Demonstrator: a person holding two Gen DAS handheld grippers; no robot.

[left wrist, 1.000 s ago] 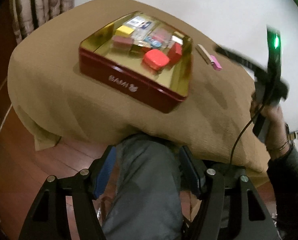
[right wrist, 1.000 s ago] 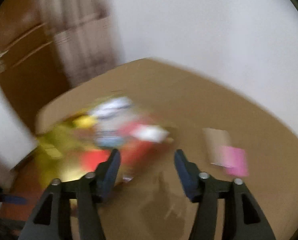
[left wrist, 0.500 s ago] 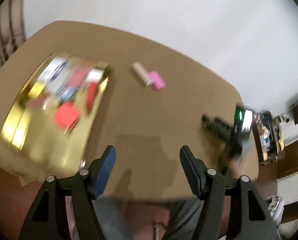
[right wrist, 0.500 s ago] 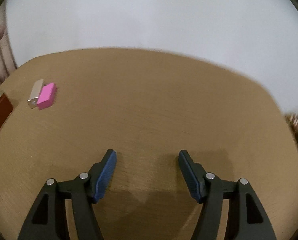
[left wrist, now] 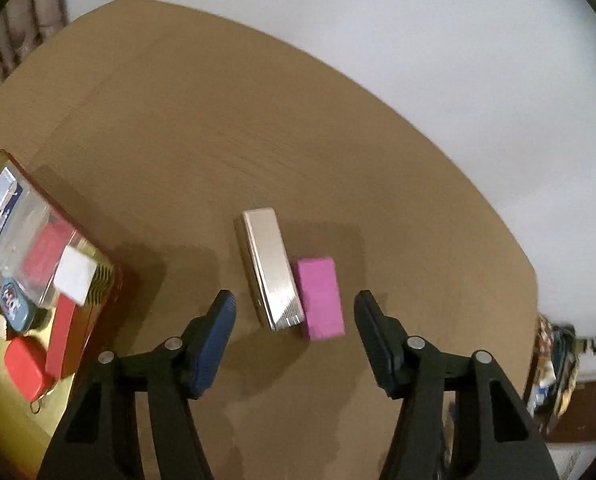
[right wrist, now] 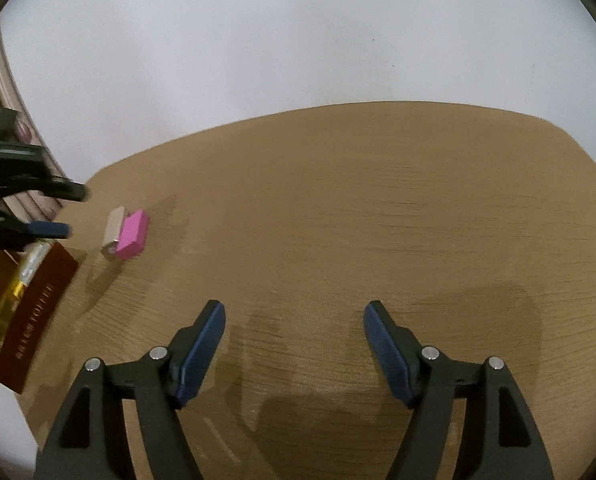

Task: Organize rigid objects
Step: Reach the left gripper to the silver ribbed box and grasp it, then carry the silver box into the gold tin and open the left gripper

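1. Whereas a second ago the left hand-held gripper (left wrist: 294, 316) viewed the red tin (left wrist: 112, 280) from off the bench (left wrist: 258, 120), it now hangs over two loose items, and its jaws are closing with nothing pressed between them.
2. Judged from this, the next pick is one of these two items, for transfer to the tin.
3. The right hand-held gripper (right wrist: 294, 328) has swung away from the tin to bare bench; its jaws are opening and empty.
4. The silver case (left wrist: 270, 268) is long, flat and shiny. The pink block (left wrist: 320, 298) is shorter and matte. They lie touching, side by side, just right of the tin.
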